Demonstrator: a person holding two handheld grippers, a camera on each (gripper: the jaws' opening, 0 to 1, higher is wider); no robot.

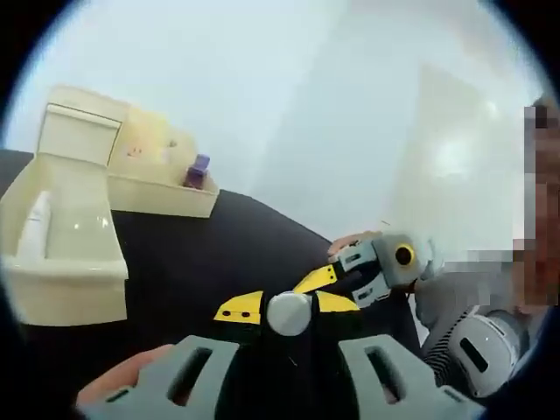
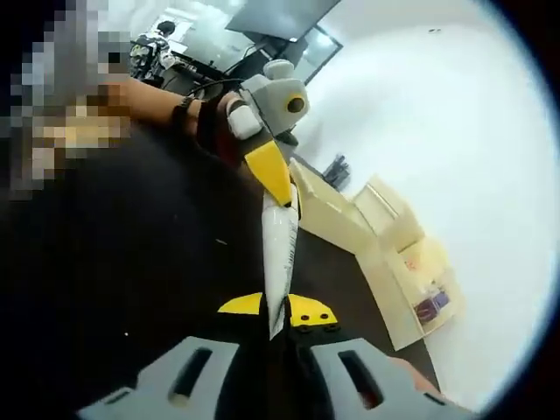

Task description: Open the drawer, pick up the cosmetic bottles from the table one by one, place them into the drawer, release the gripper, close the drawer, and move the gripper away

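Note:
A white cosmetic tube (image 2: 280,245) runs between both grippers above the black table (image 2: 131,262). My right gripper (image 2: 276,308) is shut on its lower end, yellow jaw tips on either side. My left gripper (image 2: 271,175) holds the tube's far end. In the left gripper view the tube's round grey cap (image 1: 289,313) sits end-on between my left gripper's (image 1: 289,306) yellow tips, and the right gripper (image 1: 385,262) reaches in from the right. The cream drawer (image 1: 61,280) stands pulled open at the left, with another white tube (image 1: 35,227) lying inside.
Behind the open drawer stands the cream cabinet (image 1: 83,131) with a low tray (image 1: 162,197) holding a purple bottle (image 1: 197,171). The same cabinet (image 2: 385,254) sits at the table's far right in the right gripper view. A person's forearm (image 2: 149,101) holds the left gripper.

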